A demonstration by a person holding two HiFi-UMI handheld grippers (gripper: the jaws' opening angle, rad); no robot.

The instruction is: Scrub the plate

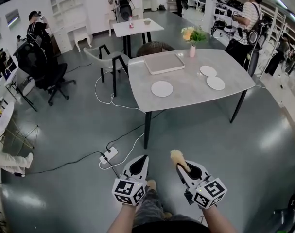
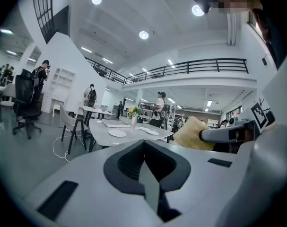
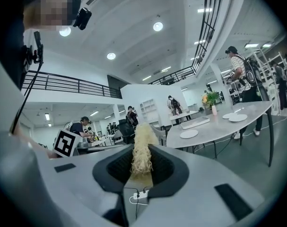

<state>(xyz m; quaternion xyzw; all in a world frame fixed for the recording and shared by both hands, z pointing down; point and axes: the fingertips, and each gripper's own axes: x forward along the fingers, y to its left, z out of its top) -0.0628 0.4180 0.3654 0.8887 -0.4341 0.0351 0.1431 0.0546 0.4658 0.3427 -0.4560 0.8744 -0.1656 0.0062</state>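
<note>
Three white plates lie on the grey table (image 1: 186, 93) ahead: the nearest plate (image 1: 162, 88) toward its front left, two more plates (image 1: 212, 77) at its right. Both grippers hang low over the floor, well short of the table. My left gripper (image 1: 144, 158) is shut with nothing in it; its jaws (image 2: 144, 145) meet in the left gripper view. My right gripper (image 1: 182, 168) is shut on a yellow fibrous scrubber (image 1: 178, 158), which sticks out beyond the fingertips (image 3: 142, 145). The nearest plate (image 3: 189, 134) shows past it.
A beige tray (image 1: 164, 63) and a flower vase (image 1: 192, 41) stand on the table's far side. A power strip (image 1: 110, 155) and white cables lie on the floor before the table's near leg. Chairs (image 1: 108, 58), a smaller table and several people stand beyond.
</note>
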